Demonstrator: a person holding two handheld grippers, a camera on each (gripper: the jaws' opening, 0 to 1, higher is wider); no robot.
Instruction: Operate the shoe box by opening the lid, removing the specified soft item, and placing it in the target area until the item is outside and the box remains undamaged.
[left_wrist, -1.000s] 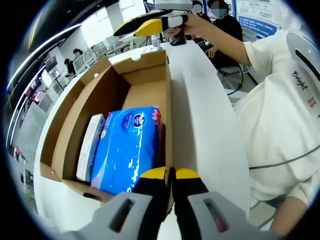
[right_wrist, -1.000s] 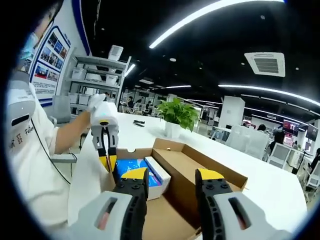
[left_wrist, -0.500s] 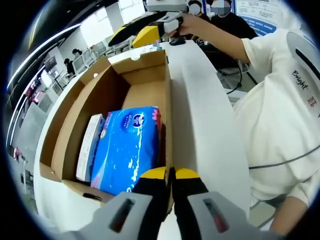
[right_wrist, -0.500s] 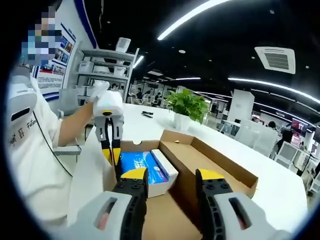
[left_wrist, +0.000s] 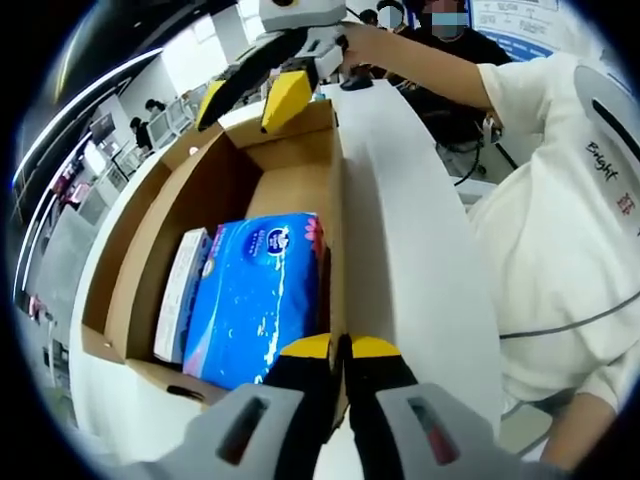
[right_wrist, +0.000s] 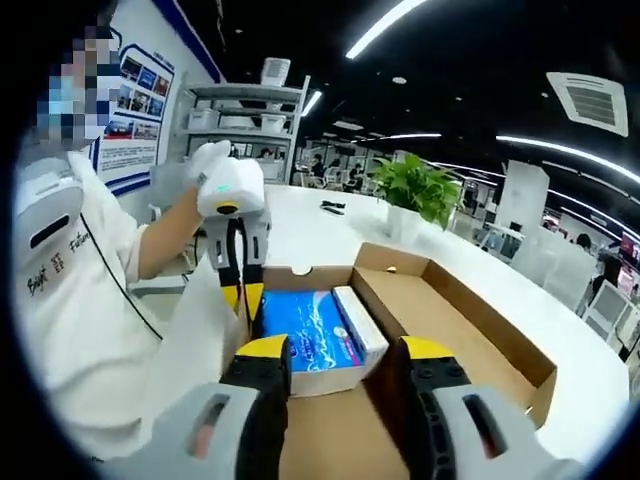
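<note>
Shoe box: brown cardboard, open at the top, resting on the white surface; also seen in the right gripper view.
Surface: white, long, carrying the shoe box; a potted plant stands on it well beyond the box.
Person: white sleeve beside the shoe box, a hand on each tool.
Blue tissue pack: soft, lying flat inside the shoe box at one end, against its side wall; seen also at.
White carton: narrow, inside the shoe box, touching the blue tissue pack.
Left tongs: jaws together, clamped on the shoe box's side wall near the blue tissue pack.
Right tongs: jaws apart, holding nothing, above the shoe box's far end.
</note>
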